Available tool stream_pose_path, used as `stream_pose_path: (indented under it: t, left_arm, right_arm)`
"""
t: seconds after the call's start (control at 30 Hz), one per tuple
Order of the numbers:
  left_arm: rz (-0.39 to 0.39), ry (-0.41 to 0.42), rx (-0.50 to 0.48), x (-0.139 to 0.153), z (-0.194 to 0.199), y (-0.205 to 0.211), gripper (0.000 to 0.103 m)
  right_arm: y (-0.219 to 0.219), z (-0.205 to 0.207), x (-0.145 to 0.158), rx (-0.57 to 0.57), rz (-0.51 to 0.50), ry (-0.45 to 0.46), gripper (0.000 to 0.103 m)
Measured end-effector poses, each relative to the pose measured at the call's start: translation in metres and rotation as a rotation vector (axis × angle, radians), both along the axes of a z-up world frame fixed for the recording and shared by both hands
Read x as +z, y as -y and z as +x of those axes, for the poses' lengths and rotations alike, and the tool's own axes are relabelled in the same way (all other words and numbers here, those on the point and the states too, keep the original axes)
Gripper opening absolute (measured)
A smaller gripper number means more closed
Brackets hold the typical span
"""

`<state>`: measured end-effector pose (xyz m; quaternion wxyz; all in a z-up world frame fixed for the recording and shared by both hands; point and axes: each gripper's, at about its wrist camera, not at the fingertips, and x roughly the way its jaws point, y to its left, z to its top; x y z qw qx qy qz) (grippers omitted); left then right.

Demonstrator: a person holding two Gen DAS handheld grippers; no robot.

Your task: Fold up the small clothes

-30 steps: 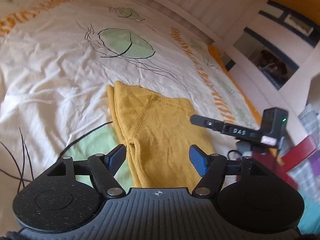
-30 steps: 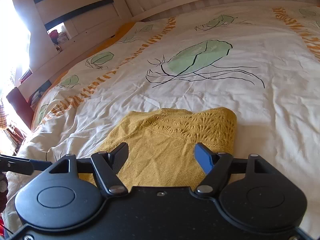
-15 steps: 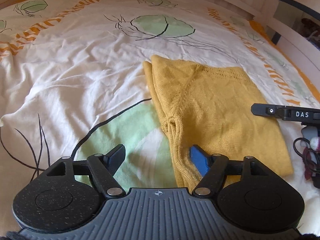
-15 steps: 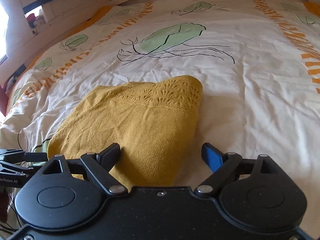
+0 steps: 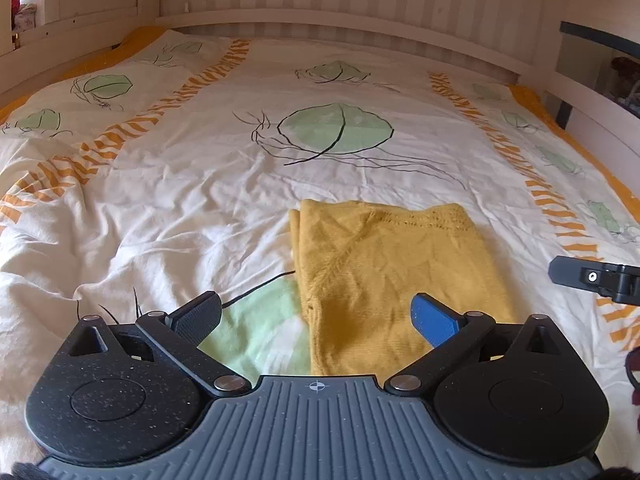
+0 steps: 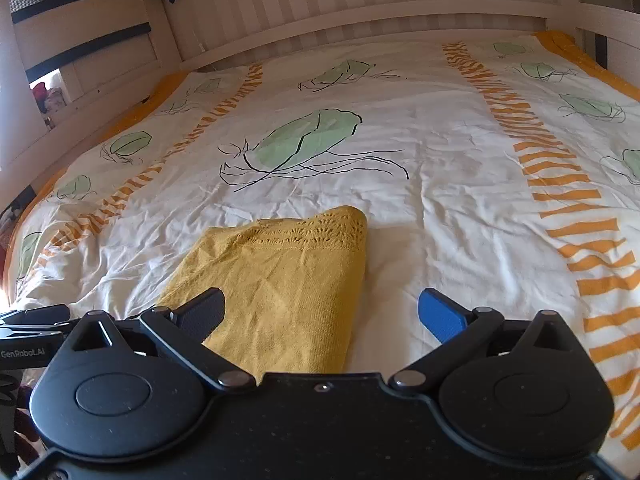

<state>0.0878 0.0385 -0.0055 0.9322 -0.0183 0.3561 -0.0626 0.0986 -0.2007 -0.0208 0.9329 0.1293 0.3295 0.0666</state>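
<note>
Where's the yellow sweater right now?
The yellow sweater lies folded on the bed cover, just ahead of both grippers: right of centre in the left wrist view, left of centre in the right wrist view.

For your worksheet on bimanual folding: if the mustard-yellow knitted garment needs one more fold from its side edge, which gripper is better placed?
Probably the left gripper. Its opening jaws hold nothing and straddle the mustard-yellow knitted garment at its layered side edge. The right gripper, also opening and holding nothing, spans the opposite rounded fold.
</note>
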Motion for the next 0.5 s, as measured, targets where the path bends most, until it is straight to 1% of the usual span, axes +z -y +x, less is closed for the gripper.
stream_pose_path:
  t: [0.13, 0.27, 0.43, 0.5]
  left_arm:
    - [-0.003, -0.007, -0.018, 0.001, -0.007, 0.011, 0.103]
    - [-0.026, -0.046, -0.035, -0.003, -0.011, 0.016, 0.102]
    - [0.064, -0.130, 0.022, -0.003, -0.014, 0.025, 0.101]
    - [0.091, -0.139, 0.044, -0.002, -0.017, 0.026, 0.101]
  right_arm:
    - [-0.003, -0.018, 0.004, -0.015, -0.001, -0.007, 0.103]
    - [-0.005, -0.030, 0.003, -0.022, -0.037, -0.055, 0.103]
    - [-0.008, -0.045, 0.002, -0.013, -0.085, -0.073, 0.103]
    - [-0.009, -0.051, 0.003, -0.009, -0.094, -0.064, 0.103]
